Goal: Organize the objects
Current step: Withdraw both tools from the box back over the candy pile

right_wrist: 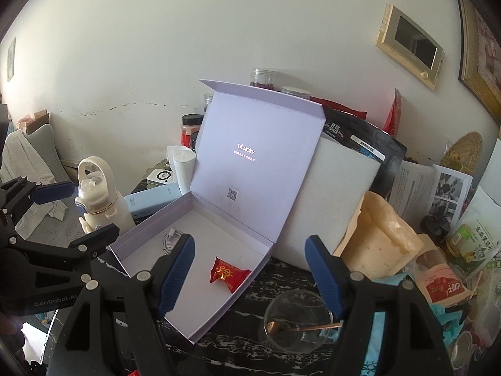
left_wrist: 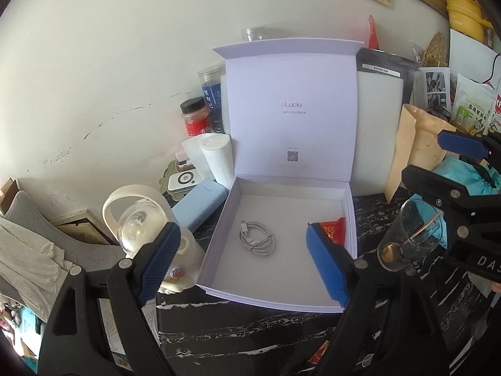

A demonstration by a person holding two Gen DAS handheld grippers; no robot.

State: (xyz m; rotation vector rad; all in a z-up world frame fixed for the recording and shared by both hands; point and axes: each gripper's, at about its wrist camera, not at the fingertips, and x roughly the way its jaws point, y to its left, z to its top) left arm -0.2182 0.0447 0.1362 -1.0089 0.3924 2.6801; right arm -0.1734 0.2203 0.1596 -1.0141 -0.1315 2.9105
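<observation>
A pale lilac box (left_wrist: 219,244) (right_wrist: 147,222) stands open on the dark marble table, its lid upright against the clutter behind. Inside lie a coiled white cable (left_wrist: 256,239) (right_wrist: 170,238) and a red candy packet (left_wrist: 332,230) (right_wrist: 228,272). My left gripper (left_wrist: 244,269) is open and empty, hovering over the box's front; it also shows in the right wrist view (right_wrist: 75,210). My right gripper (right_wrist: 250,275) is open and empty above the box's right corner; it also shows in the left wrist view (left_wrist: 438,159).
A glass cup with a spoon (right_wrist: 297,322) (left_wrist: 407,235) stands right of the box. A cream bottle (left_wrist: 150,225) (right_wrist: 97,194) and a blue power bank (left_wrist: 200,206) (right_wrist: 153,200) sit to its left. Jars, bags and papers (right_wrist: 422,206) crowd the back and right.
</observation>
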